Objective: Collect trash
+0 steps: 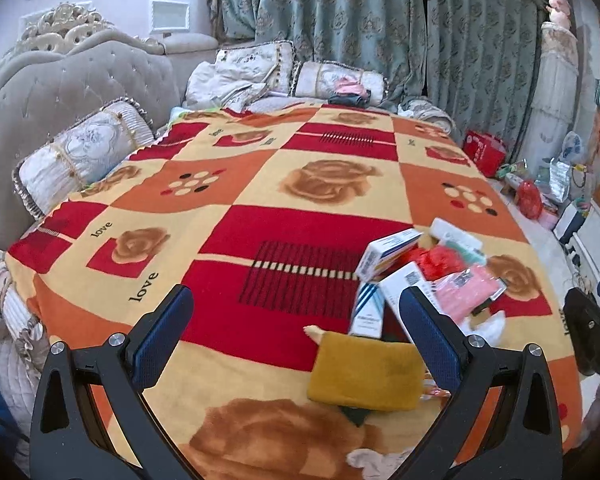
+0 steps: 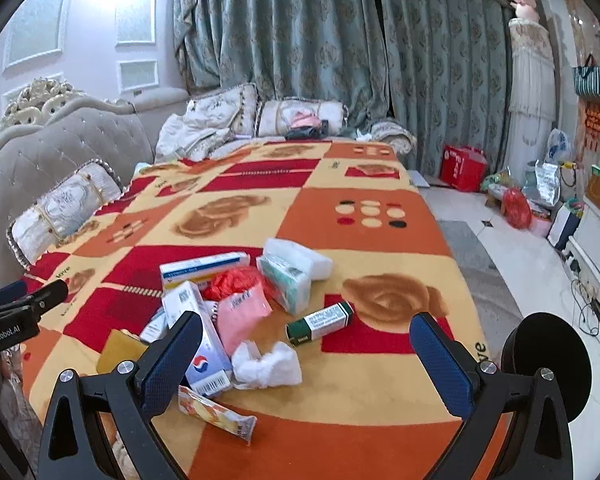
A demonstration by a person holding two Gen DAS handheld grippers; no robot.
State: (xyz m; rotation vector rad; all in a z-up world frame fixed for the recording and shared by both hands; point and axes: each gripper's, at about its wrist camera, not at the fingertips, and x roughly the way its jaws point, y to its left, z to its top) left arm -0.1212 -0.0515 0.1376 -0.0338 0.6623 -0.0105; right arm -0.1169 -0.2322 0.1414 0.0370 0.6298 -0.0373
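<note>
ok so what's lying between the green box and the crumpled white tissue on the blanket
Nothing. In the right wrist view the green box and the crumpled white tissue lie apart, with only a bare strip of blanket between them.

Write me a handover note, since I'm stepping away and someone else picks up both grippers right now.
Left gripper: open, empty, above the blanket.
Right gripper: open, empty, facing the pile.
Trash heaped together on the blanket: crumpled tissue, green box, snack wrapper, red bag, pink packet, blue-white cartons.
Done: nothing in hand yet.
Left: picking up every piece; no bin is clearly visible.
</note>
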